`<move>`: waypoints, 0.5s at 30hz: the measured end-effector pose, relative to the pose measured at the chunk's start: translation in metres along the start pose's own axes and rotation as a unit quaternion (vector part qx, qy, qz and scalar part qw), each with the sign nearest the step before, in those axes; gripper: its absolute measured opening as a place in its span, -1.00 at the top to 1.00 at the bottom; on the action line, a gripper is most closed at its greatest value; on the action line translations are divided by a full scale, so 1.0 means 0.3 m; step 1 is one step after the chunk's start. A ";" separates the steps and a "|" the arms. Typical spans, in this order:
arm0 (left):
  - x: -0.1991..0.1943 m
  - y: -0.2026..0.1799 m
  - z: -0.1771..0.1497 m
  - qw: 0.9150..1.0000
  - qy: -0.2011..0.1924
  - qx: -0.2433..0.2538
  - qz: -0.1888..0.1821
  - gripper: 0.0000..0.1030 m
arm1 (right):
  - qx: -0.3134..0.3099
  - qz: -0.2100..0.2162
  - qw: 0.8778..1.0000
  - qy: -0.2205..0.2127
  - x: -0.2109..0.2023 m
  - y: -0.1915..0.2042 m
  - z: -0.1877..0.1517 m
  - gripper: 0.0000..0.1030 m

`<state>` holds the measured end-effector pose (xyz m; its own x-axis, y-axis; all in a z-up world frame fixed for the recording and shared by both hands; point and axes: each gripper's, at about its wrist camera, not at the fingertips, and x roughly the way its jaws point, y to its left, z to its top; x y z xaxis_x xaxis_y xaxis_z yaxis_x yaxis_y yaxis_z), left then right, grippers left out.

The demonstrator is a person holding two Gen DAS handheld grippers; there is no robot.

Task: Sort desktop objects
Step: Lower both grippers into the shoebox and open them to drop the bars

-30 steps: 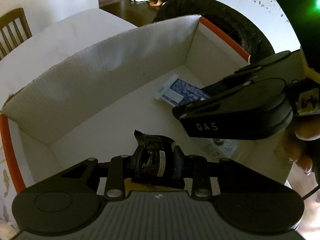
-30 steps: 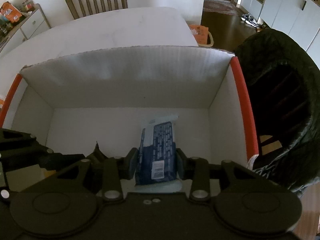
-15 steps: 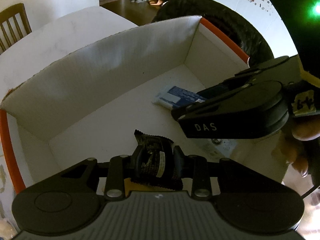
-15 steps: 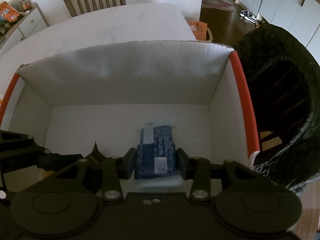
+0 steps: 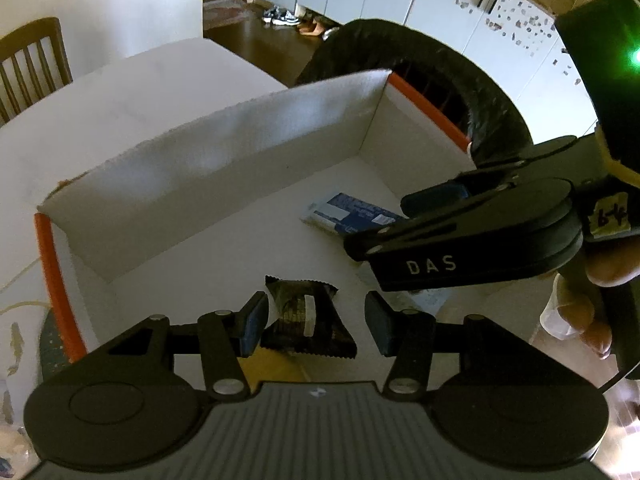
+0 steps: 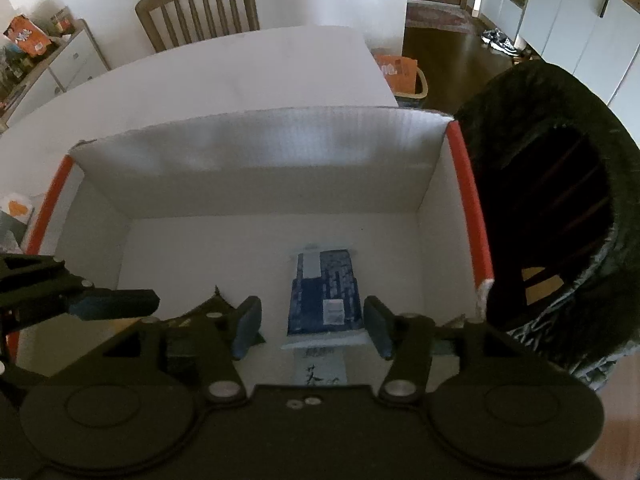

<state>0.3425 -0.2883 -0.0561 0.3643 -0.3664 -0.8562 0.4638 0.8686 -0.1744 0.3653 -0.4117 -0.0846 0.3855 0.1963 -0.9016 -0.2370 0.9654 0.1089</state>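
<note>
Inside the white box (image 6: 256,184), both grippers' jaws are opening, so the dark snack packet (image 5: 310,320) under the left gripper (image 5: 316,322) and the blue packet (image 6: 324,296) under the right gripper (image 6: 312,326) are released as sorted.

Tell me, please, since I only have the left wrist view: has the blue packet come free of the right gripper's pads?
Observer: Yes. The right gripper is opening, and the blue packet lies flat on the floor of the white box, with a gap at each pad.
Operator: Thank you. Does the packet touch the orange-edged wall?
Observer: No, bare floor separates it from that wall.
Operator: And what stands beyond that wall?
Observer: A black-lined basket, its dark mouth open towards the camera.
</note>
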 end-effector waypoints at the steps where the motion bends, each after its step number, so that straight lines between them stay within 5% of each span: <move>1: -0.015 -0.001 -0.004 1.000 -0.003 0.001 0.000 0.00 | 0.001 0.001 1.000 -0.001 -0.006 0.001 -0.002 -0.09; 15: -0.202 -0.020 -0.073 0.998 -0.055 0.009 -0.018 0.00 | 0.012 0.023 0.999 -0.035 -0.172 0.040 -0.062 -0.10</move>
<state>0.2999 -0.2639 -0.0137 0.4337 -0.4325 -0.7905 0.4927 0.8483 -0.1939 0.3261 -0.4133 -0.0445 0.4361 0.2513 -0.8641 -0.2350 0.9587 0.1602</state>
